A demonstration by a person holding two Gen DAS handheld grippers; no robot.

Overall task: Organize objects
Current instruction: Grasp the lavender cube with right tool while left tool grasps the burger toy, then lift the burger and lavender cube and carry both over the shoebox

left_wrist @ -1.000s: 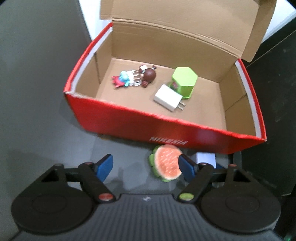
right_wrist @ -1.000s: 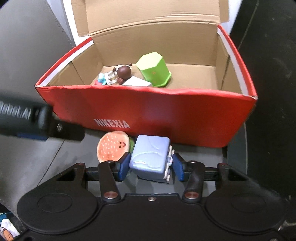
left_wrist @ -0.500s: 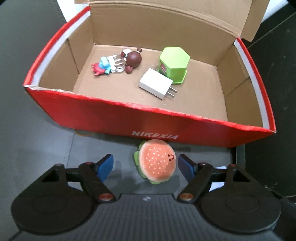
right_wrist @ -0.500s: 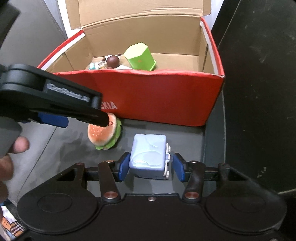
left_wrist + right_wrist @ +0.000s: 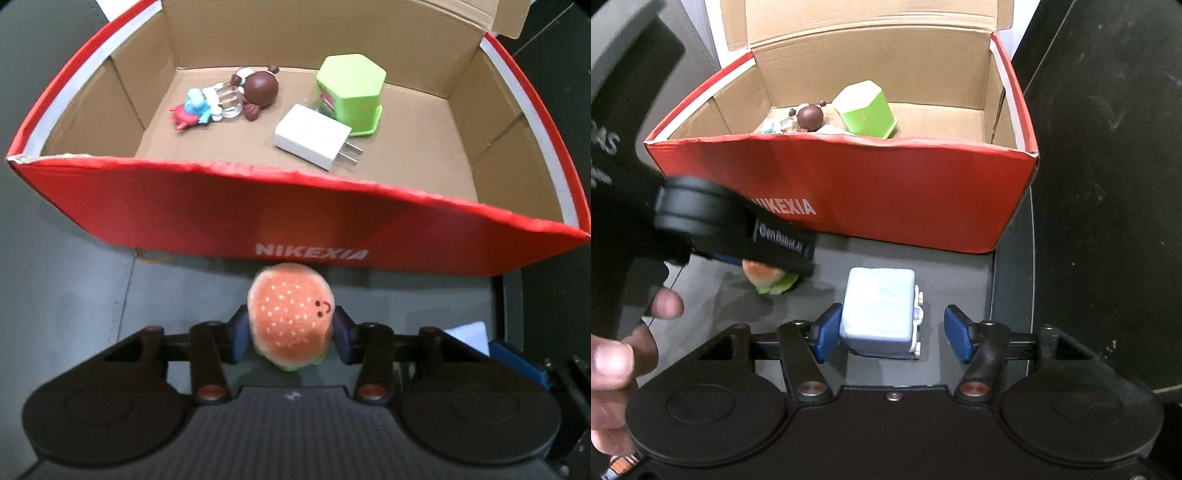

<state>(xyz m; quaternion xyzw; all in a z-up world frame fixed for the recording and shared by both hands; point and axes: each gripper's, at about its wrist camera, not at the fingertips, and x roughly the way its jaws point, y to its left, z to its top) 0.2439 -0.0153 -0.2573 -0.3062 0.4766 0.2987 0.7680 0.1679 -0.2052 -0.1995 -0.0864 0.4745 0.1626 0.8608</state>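
Blue pads of my left gripper (image 5: 290, 332) squeeze the burger toy (image 5: 290, 317); my right gripper (image 5: 892, 334) gapes around the blue case (image 5: 879, 314), on grey table (image 5: 74, 295).

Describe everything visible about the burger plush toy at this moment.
The burger plush toy is a small, soft, fuzzy toy: an orange-brown bun dotted with pale seeds, a tiny stitched smiling face near one edge, and a green lettuce fringe underneath. It sits bun-up on the dark grey surface just in front of the red box, outside it. The left gripper has its blue pads pressed against both sides. In the right wrist view that gripper mostly hides it.
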